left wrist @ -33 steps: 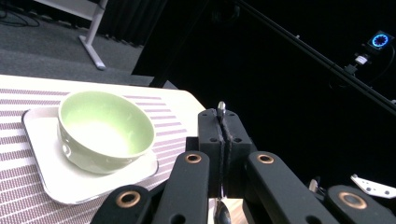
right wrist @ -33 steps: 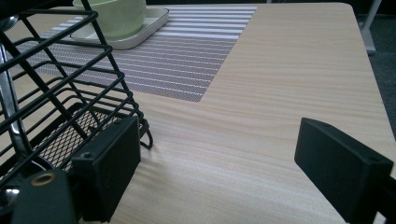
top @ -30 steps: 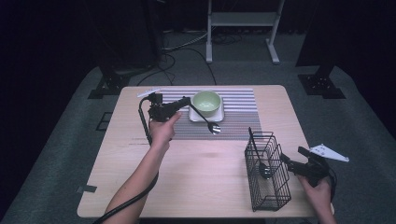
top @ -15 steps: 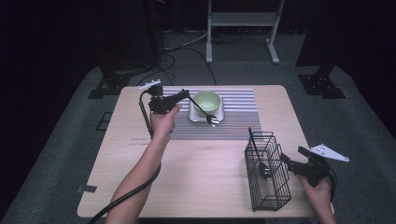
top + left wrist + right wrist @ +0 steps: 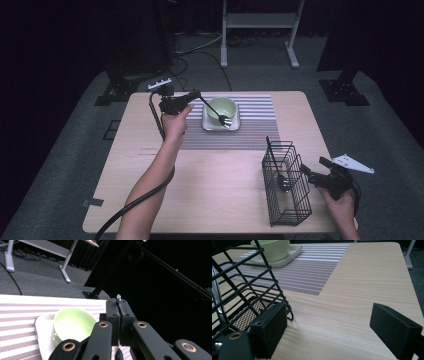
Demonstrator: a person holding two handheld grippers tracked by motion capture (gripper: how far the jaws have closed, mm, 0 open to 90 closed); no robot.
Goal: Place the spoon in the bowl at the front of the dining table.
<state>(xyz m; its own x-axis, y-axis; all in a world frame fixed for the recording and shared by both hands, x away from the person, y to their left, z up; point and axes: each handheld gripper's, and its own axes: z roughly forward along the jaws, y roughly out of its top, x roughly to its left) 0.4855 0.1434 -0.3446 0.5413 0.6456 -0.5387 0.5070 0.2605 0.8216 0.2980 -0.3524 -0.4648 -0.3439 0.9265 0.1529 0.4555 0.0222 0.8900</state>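
Nearest you, your right gripper (image 5: 311, 176) gapes empty beside the wire basket (image 5: 285, 192), utensil inside half-hidden; farther off, your left gripper (image 5: 192, 96) clamps a fork (image 5: 216, 111), tines over the green bowl (image 5: 222, 106), handle mostly hidden between the pads

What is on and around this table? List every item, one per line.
table: one, light wood, centre of the high view
placemat: one, purple and white stripes, far middle of the table
plate: one, white, square, on the placemat
bowl: one, pale green, on the plate
fork: one, dark handle and silver head, slanting over the bowl
basket: one, black wire, near right of the table
utensil: one, dark handle, leaning inside the basket
desk frame: one, white, on the floor beyond the table
left claw: one, black, shut on the fork's handle
right claw: one, black, open beside the basket
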